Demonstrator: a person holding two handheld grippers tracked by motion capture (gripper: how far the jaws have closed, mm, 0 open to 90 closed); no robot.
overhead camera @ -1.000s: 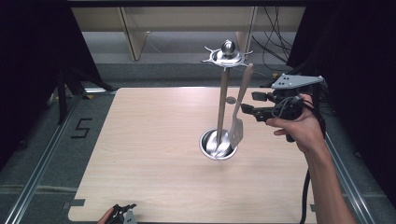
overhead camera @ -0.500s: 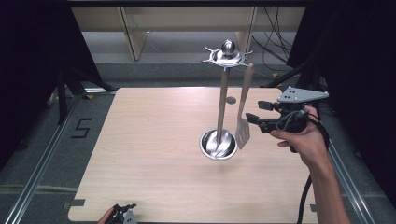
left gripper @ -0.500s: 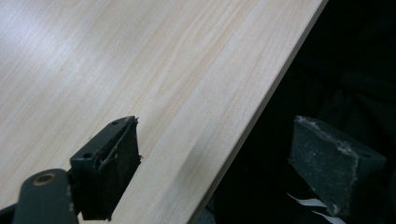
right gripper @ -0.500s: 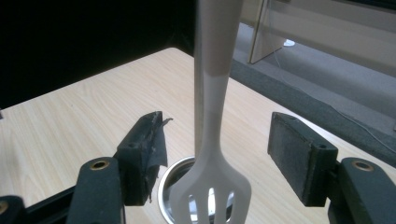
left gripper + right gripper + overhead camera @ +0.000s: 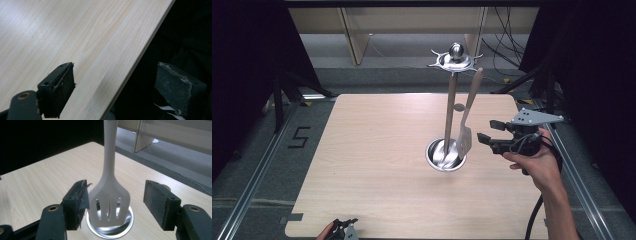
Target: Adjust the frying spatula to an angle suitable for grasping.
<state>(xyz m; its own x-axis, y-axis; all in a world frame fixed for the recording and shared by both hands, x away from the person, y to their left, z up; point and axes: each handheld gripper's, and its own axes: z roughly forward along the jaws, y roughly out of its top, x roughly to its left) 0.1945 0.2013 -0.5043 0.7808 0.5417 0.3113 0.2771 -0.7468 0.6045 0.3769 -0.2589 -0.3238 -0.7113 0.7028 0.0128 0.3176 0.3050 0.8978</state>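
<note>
Right gripper (image 5: 484, 130) sits at the right side of the table (image 5: 377, 150), held level in the person's hand (image 5: 537, 162), jaws pointing toward the utensil stand (image 5: 451, 100). Its jaws are spread wide and have just been opening a little further. In the right gripper view the slotted spatula (image 5: 109, 202) hangs in the gap between the pads (image 5: 160, 205), close beside the frayed left pad; neither pad visibly presses on it.

Table: pale wood top, largest item in frame, standing on a grey floor with dark surroundings.

Utensil stand: steel pole rising from a round, shiny base dish (image 5: 445, 156) near the table's middle right, topped by a hook ring with a ball knob (image 5: 455, 50).

Slotted spatula: pale grey, hanging from the hook ring at a slight tilt, handle up, blade down, with the blade just above the base dish rim on the side facing the right gripper.

Left gripper (image 5: 344, 229) rests at the near table edge, bottom of the high view. In its own view the jaws stand apart, one over the wood, the other beyond the edge, nothing between them.
</note>
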